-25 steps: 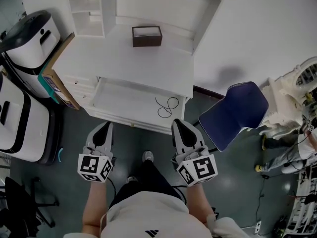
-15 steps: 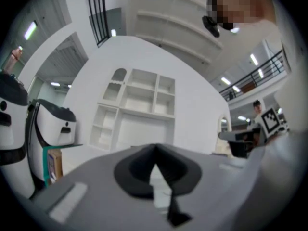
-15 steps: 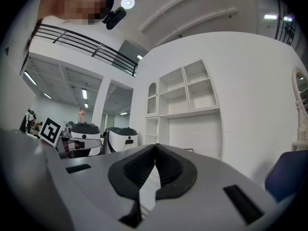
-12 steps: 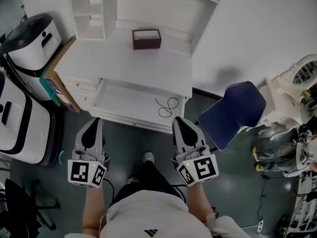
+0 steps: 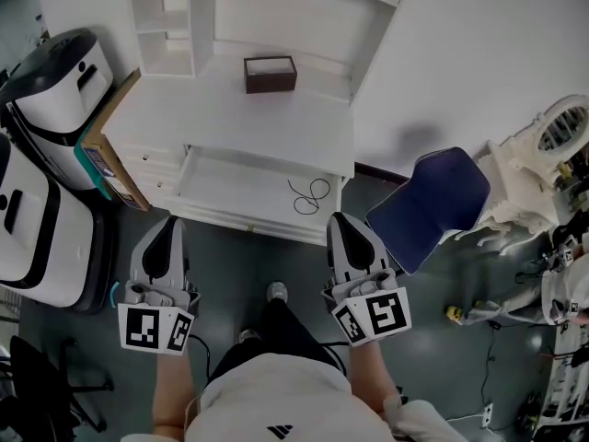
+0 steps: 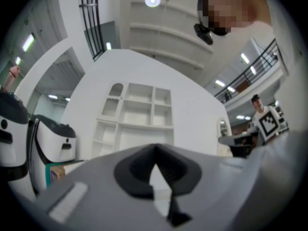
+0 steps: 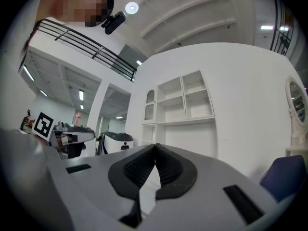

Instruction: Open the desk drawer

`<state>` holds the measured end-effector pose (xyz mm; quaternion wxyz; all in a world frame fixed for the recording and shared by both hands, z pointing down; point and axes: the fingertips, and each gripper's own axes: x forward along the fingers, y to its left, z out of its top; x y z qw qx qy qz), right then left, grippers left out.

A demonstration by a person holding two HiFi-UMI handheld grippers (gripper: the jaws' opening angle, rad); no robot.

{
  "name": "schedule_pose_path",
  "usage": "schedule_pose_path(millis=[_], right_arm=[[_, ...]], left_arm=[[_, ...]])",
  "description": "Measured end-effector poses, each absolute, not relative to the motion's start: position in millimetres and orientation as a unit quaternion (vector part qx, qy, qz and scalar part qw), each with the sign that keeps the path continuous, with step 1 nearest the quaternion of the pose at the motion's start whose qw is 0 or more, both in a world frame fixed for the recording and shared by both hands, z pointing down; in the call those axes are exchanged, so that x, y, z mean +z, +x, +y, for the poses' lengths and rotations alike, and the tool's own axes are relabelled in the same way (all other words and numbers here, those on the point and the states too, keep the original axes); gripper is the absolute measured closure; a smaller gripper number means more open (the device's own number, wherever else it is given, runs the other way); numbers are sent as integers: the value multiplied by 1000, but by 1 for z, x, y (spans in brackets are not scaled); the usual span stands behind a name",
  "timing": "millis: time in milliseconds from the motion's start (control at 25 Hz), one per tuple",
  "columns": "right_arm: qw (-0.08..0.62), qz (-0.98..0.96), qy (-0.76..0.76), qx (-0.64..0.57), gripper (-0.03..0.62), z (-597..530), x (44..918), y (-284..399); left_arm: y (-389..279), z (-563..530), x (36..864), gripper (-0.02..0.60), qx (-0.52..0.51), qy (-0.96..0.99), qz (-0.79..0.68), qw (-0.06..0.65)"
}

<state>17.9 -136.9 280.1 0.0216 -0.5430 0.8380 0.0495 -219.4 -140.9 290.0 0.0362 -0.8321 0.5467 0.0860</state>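
Note:
The white desk (image 5: 239,118) has its wide drawer (image 5: 230,190) pulled out toward me, with a looped black cable (image 5: 309,196) lying at its right end. Before the drawer's front edge, my left gripper (image 5: 168,221) is shut and empty, off the drawer's left corner. My right gripper (image 5: 342,217) is shut and empty too, just off the right corner. Neither touches the drawer. In the left gripper view the closed jaws (image 6: 155,148) point at the desk's shelf unit (image 6: 137,117). The right gripper view shows closed pads (image 7: 155,147) and the same shelves (image 7: 180,105).
A small dark brown box (image 5: 270,73) sits on the desk top. White-and-black appliances (image 5: 55,76) and a flat board (image 5: 109,159) crowd the desk's left side. A blue chair (image 5: 433,205) stands to the right, with a white ornate stand (image 5: 538,168) beyond it.
My left gripper has drifted left and back toward my body, rising. The right gripper has shifted slightly right. The drawer stays open as before.

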Motion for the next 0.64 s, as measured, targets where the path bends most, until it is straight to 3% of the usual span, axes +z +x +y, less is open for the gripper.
schedule_pose_path(millis=[640], right_arm=[[26,831,-552,59,608,-119,271,16]], left_arm=[[-218,-130,283,575,101,-839,534,37]])
